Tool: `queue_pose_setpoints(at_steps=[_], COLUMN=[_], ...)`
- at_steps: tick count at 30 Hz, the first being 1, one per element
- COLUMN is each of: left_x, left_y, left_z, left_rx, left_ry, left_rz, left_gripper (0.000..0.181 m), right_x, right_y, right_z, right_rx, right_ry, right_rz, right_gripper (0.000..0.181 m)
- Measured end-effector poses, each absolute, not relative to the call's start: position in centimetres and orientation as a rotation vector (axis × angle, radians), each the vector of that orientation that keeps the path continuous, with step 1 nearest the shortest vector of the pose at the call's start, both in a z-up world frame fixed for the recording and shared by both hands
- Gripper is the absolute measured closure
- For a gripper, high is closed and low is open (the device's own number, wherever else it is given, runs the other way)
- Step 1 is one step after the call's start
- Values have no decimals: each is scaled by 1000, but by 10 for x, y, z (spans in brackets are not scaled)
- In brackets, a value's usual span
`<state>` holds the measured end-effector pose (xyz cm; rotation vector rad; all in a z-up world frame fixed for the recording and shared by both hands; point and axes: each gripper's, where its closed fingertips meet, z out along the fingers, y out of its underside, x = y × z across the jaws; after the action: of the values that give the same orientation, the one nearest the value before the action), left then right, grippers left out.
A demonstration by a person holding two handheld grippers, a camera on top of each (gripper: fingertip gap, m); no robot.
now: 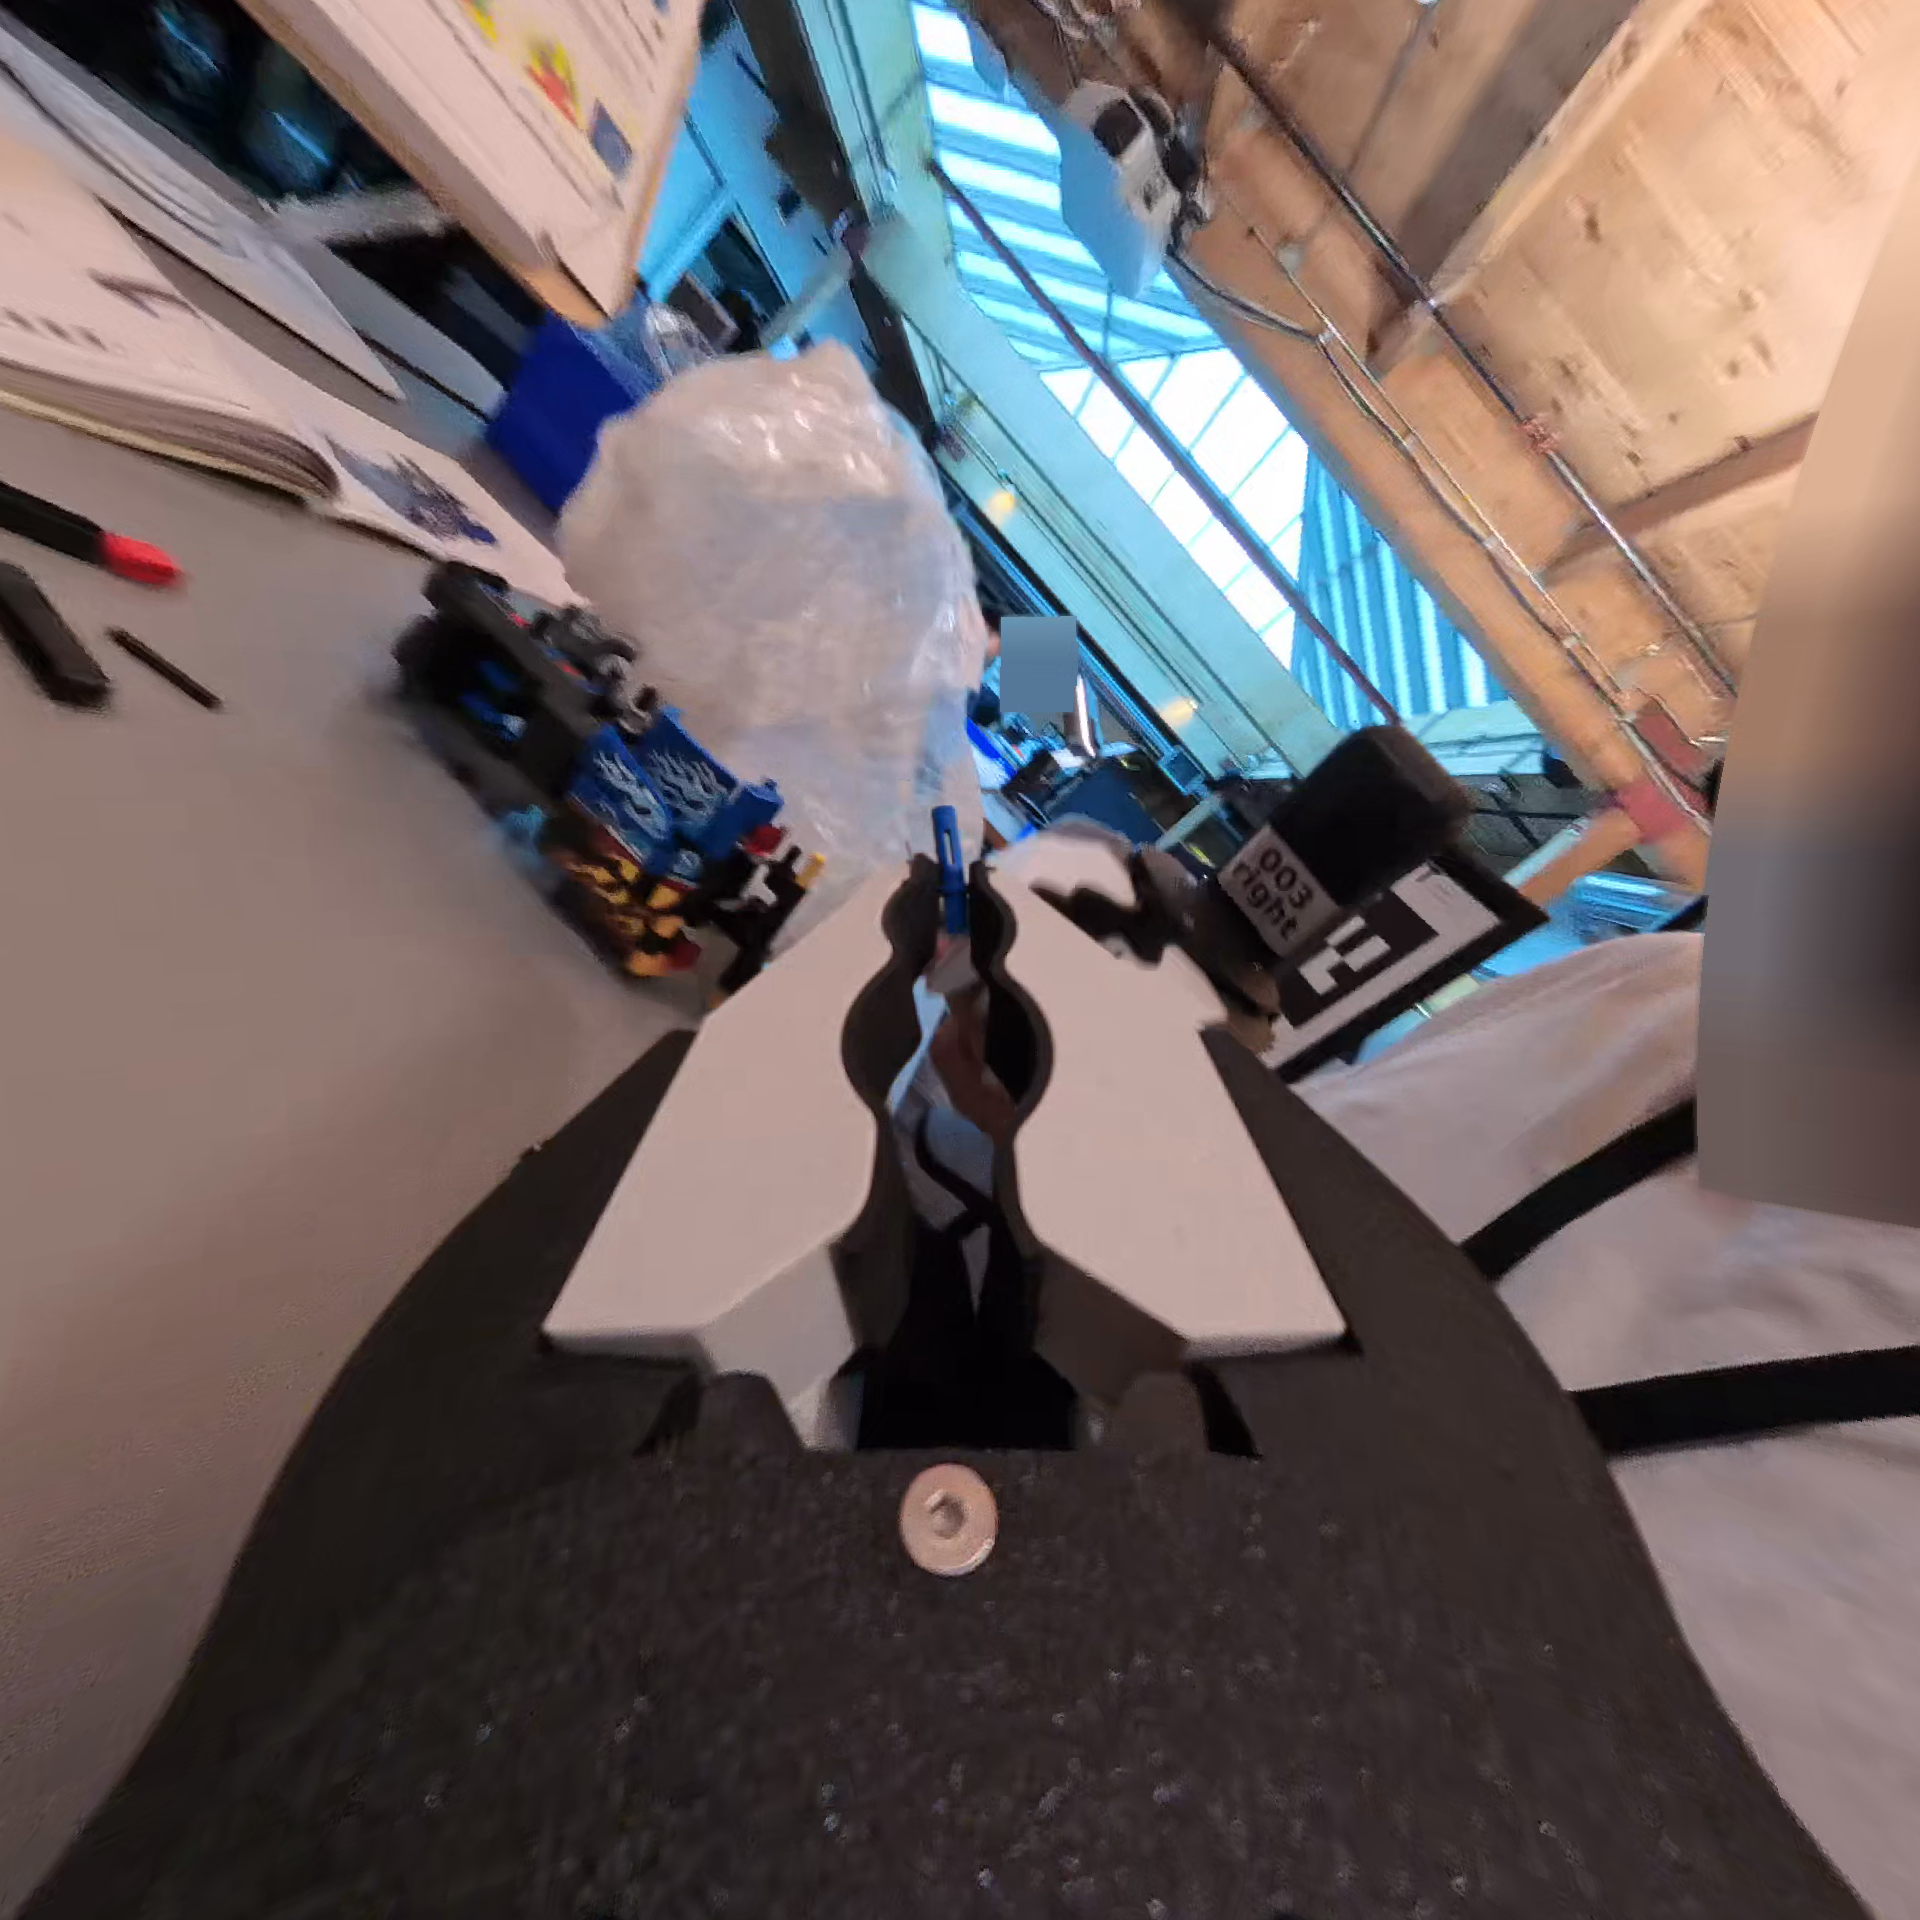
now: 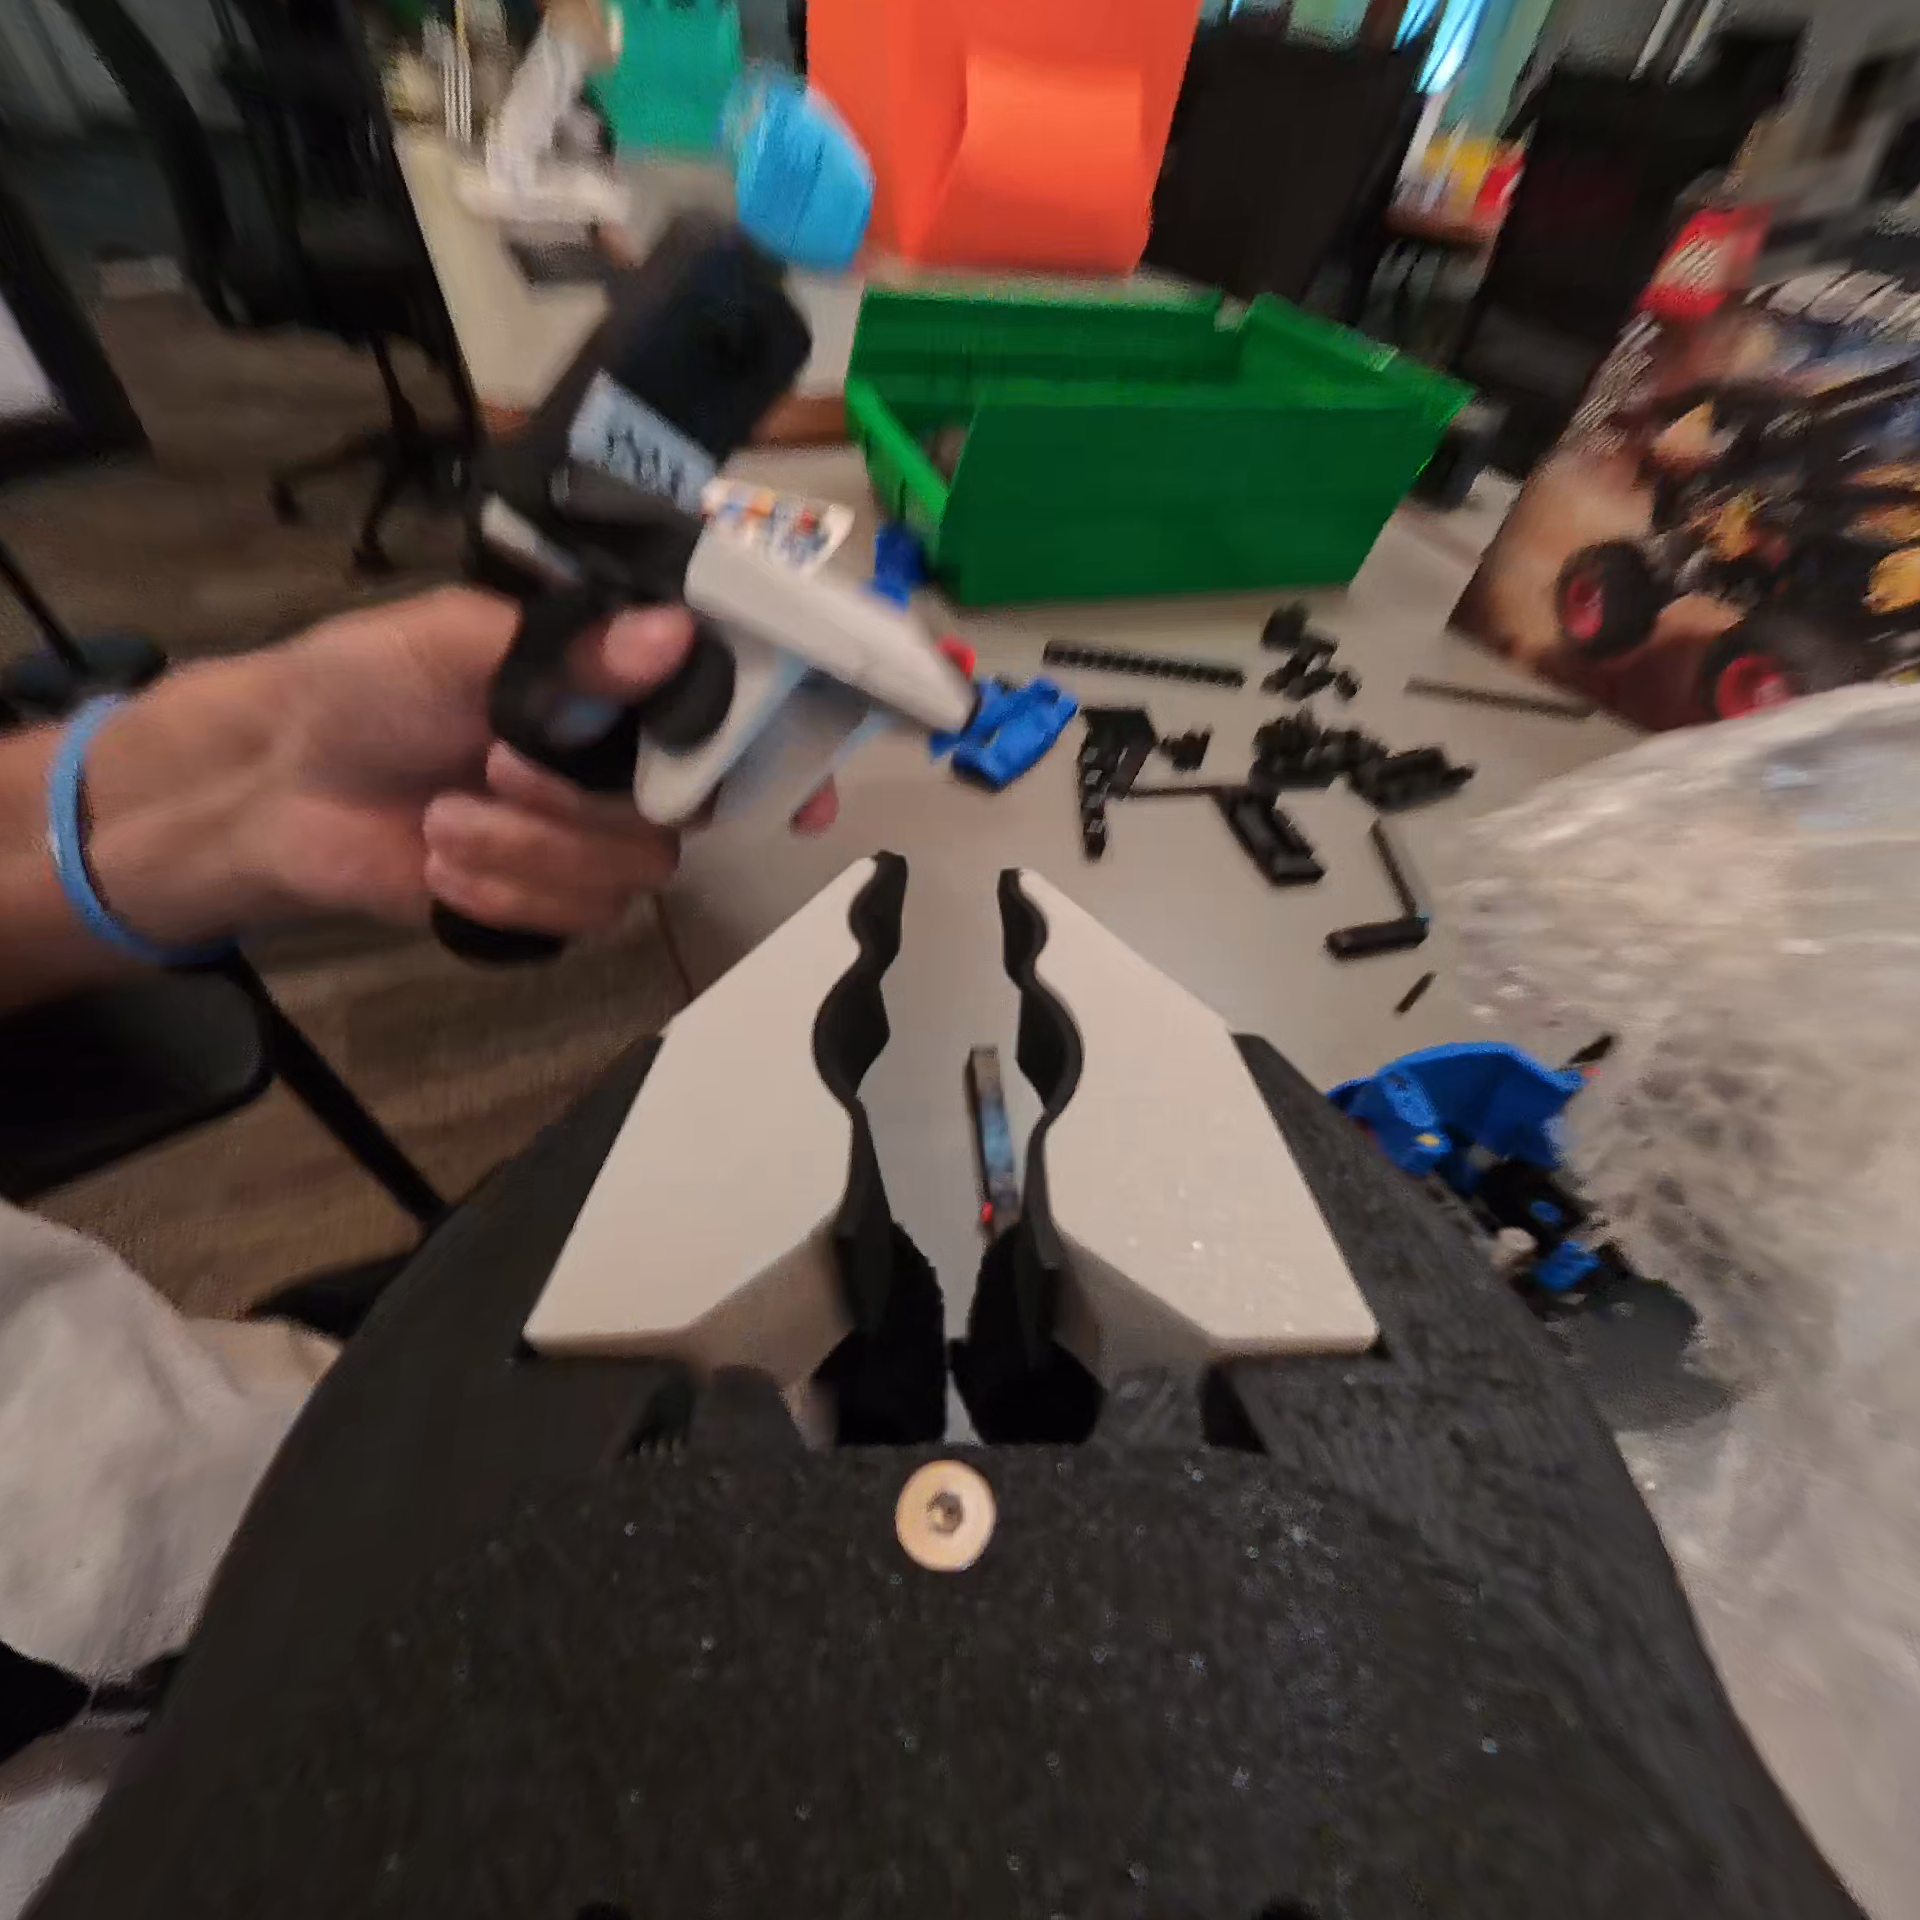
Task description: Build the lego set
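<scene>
My left gripper [image 1: 948,878] is shut on a small blue pin [image 1: 945,840] that sticks out past its tips, held up off the table. The partly built model [image 1: 623,821], black and blue with yellow flame panels, stands on the table to its left. My right gripper [image 2: 951,883] is open and empty above the table. Below it, between the fingers, a black beam [image 2: 987,1132] lies on the table. In the right wrist view a hand holds the left gripper [image 2: 961,712] over a blue piece [image 2: 1013,732]. The model's blue end [image 2: 1475,1117] shows at the right.
Several loose black parts [image 2: 1299,758] lie on the table. A green bin [image 2: 1143,468] and the set's box [image 2: 1714,520] stand behind them. A crumpled clear plastic bag [image 1: 769,603] stands beside the model. An open instruction booklet [image 1: 125,353] and a red-tipped black rod [image 1: 104,545] lie at the left. The grippers are tip to tip, or close to it.
</scene>
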<state>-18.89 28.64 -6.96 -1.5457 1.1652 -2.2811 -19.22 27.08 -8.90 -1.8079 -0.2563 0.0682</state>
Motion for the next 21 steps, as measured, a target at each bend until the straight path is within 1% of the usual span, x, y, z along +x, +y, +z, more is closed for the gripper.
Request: queue_pose_setpoints(at_steps=[2,5,7,10,12,14,17,21], left_x=[-194,-207,-212,-219,-224,-226,-230,-231], left_y=[272,251,241,228,219,214,205,194], left_z=[-72,-68,-68,-73,-79,-85,-92,-103], left_rx=[-1528,-1496,-1522,-1568,-1590,-1611,-1616,-1634], left_ry=[1256,1388,1435,1520,1596,1647,1755,1860], left_rz=[-2334,-2474,-2542,-2581,-2580,-2544,-2502,-2398], left_gripper=[179,178,179,178,178,178,178,178], right_x=[-194,-203,-215,-221,-222,-222,-228,-227], right_y=[263,249,234,218,209,204,197,198], right_z=[-71,-71,-70,-72,-76,-79,-83,-102], right_rx=[-1728,-1743,-1705,-1671,-1685,-1703,-1708,-1771], right_ry=[-288,-431,-556,-715,-815,-915,-1065,-1227], right_rz=[109,210,284,247,225,212,223,104], right_gripper=[165,158,157,161,165,163,166,162])
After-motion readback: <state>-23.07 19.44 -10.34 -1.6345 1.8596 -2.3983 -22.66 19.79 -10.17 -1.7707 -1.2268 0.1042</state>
